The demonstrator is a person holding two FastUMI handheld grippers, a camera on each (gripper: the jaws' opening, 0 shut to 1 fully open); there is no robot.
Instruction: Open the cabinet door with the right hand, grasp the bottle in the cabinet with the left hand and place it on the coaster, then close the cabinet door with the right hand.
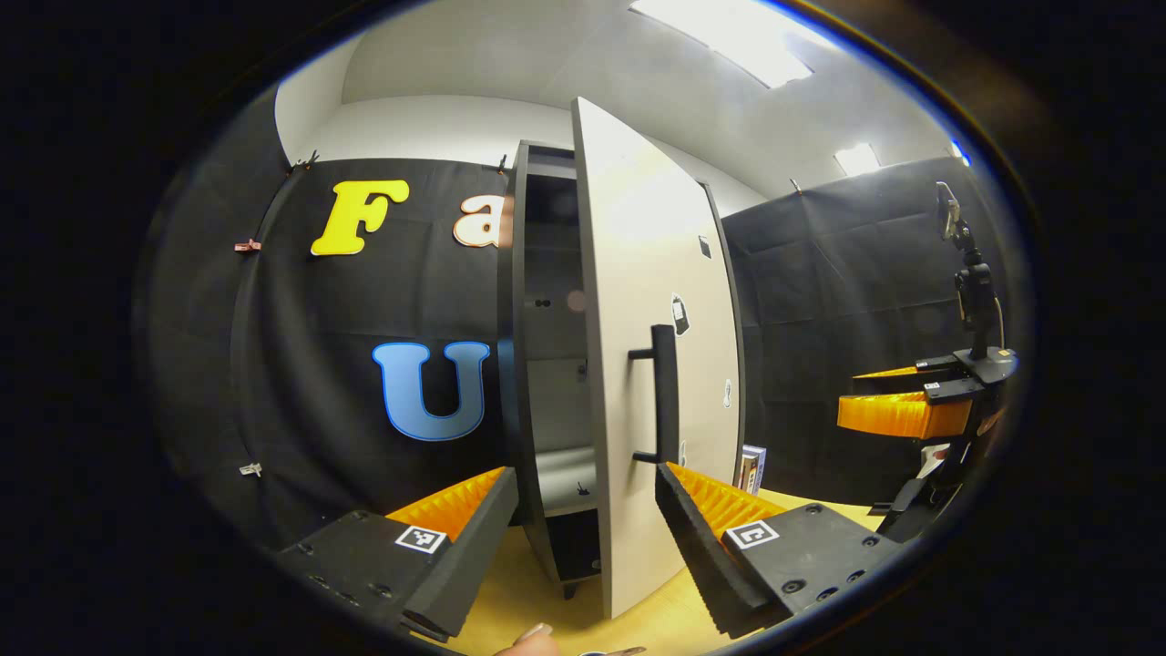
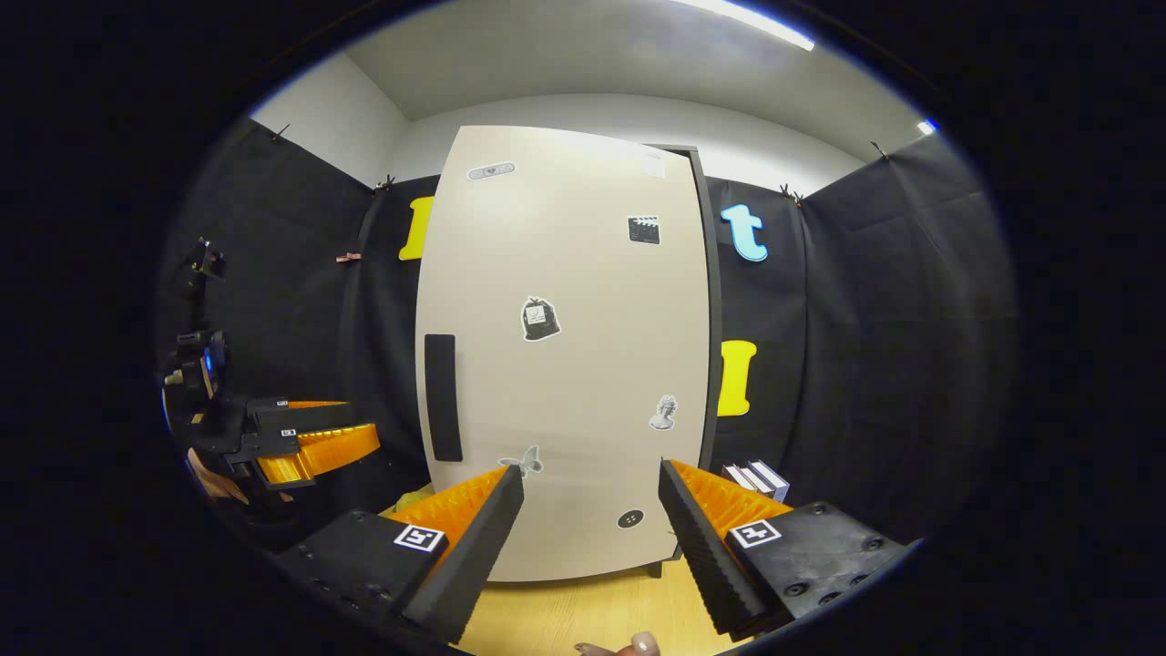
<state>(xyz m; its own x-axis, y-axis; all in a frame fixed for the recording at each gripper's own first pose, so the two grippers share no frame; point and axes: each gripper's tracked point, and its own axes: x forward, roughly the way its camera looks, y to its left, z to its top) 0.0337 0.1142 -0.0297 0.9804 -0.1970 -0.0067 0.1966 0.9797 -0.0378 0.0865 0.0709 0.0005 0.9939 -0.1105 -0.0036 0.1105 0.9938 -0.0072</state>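
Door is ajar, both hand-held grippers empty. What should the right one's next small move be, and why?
Probably slide the right hand-held gripper leftward in its view to the handle: its jaws stand open and empty, facing the cabinet door, with the handle off to their left. The door is ajar, so swinging it wider likely needs that grip.

Left tongs (image 1: 583,538), right tongs (image 2: 588,538) — ridged fingers, screwed mounts, square markers; fingernail (image 1: 533,630) perhaps painted.
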